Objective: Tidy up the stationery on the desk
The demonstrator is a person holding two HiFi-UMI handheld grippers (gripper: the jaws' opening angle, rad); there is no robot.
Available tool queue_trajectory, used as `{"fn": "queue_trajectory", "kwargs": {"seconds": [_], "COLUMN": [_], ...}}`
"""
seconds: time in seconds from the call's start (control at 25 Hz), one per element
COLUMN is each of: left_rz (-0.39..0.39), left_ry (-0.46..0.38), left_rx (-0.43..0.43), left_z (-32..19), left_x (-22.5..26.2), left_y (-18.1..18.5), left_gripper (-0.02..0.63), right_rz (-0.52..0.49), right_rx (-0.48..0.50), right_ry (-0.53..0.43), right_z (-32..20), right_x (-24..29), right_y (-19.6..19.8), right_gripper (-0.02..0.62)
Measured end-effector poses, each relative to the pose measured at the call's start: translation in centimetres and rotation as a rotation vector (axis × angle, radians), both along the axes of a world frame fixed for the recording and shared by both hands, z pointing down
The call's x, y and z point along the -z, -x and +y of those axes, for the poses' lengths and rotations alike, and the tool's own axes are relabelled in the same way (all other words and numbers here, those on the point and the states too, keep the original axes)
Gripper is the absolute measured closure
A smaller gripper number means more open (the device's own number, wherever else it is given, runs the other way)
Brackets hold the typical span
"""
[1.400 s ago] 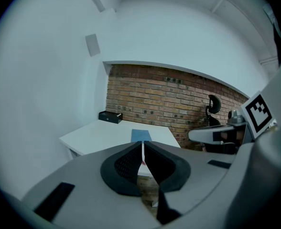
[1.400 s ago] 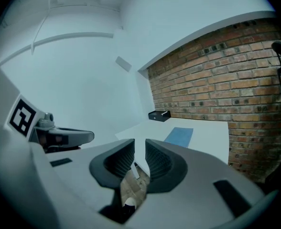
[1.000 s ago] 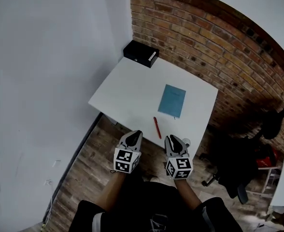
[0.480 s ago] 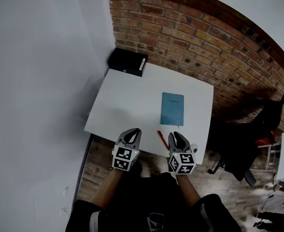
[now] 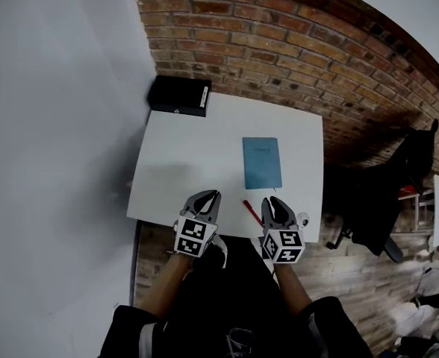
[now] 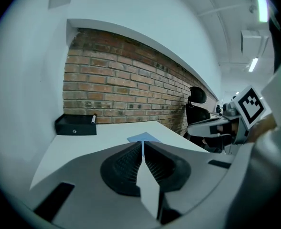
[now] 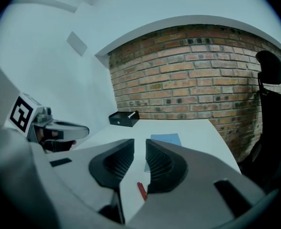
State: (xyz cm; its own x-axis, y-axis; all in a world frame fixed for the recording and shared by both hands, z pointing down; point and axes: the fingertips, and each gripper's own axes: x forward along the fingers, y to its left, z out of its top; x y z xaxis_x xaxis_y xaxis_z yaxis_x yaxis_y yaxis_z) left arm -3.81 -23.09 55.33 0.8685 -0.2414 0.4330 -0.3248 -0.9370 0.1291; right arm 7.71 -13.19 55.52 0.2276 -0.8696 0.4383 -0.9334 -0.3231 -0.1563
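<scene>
On the white desk [image 5: 197,162] lie a blue notebook [image 5: 262,162] and, nearer me, a red pen [image 5: 252,212]. A black box [image 5: 178,95] with a white marker [image 5: 204,97] on top sits at the desk's back left corner. My left gripper [image 5: 207,198] hovers over the near edge, left of the pen, jaws pressed together and empty. My right gripper [image 5: 274,202] hangs just right of the pen, jaws a narrow gap apart with nothing between. In the right gripper view the red pen [image 7: 142,191] lies under the jaws and the notebook [image 7: 165,139] lies beyond.
A brick wall [image 5: 279,43] runs behind the desk and a white wall [image 5: 55,125] stands at its left. A black office chair [image 5: 376,200] is at the desk's right side. The floor is wood.
The desk has come closer and squarer in the head view. Both grippers now sit over its near edge, either side of the red pen. Jaw openings look unchanged.
</scene>
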Motion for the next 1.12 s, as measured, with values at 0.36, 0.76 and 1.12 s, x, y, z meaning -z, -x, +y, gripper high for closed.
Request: {"fn": "queue_trajectory", "kwargs": {"seconds": [0.36, 0.76, 1.12], "left_rz": [-0.042, -0.117, -0.192], "left_ry": [-0.007, 0.051, 0.089], "left_rx": [-0.085, -0.144, -0.074], "left_z": [-1.4, -3.4, -4.6], "left_x": [-1.6, -5.2, -10.1], "left_y": [-4.9, -11.0, -14.6], "left_gripper": [0.58, 0.58, 0.577], "right_rz": [-0.036, -0.07, -0.1], "right_rx": [-0.08, -0.114, -0.082], "right_ry": [0.004, 0.074, 0.178], "right_z": [-1.0, -3.6, -5.5], "right_x": [-2.1, -5.4, -9.8], "right_y": [-4.1, -9.3, -13.3], "right_gripper": [0.522, 0.499, 0.476]}}
